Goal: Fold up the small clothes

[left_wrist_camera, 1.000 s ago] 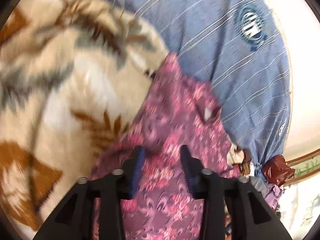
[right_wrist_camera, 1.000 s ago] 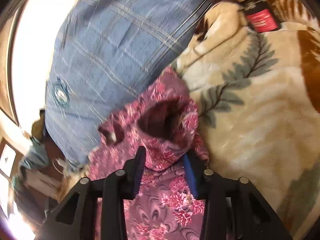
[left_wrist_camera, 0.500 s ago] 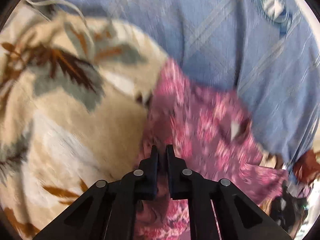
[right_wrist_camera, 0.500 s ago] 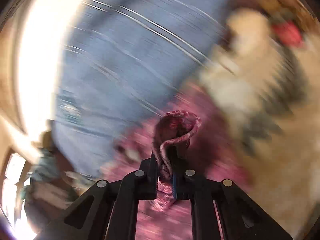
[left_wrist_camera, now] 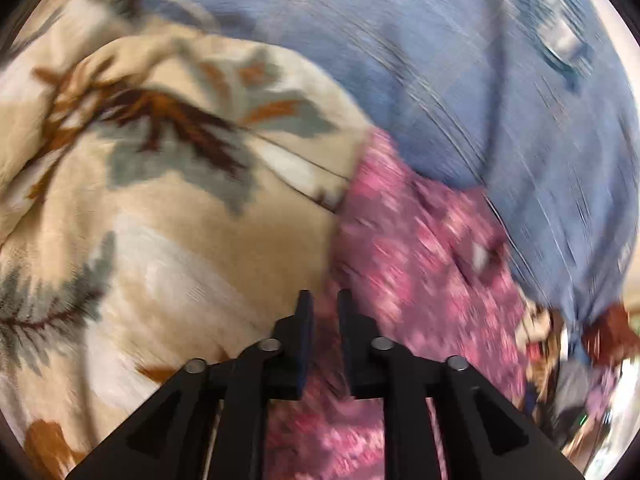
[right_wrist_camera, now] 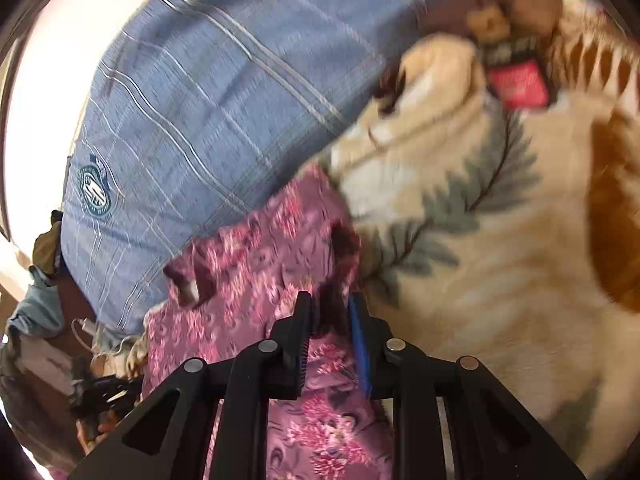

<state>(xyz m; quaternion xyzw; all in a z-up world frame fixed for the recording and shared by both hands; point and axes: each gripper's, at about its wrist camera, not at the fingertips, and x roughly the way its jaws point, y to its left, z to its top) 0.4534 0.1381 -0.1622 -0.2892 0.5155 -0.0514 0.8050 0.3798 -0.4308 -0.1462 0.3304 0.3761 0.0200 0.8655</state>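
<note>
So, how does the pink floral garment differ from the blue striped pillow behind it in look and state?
The pink floral garment has a busy pink flower print; the blue striped pillow is plain blue with thin pale stripes and a round badge. The garment is thin, crumpled and partly folded over; the pillow is plump and smooth. The garment lies between the fingers of the right claw, whose jaws are opening; the pillow is not near any claw. Both rest on the cream leaf-print blanket.
</note>
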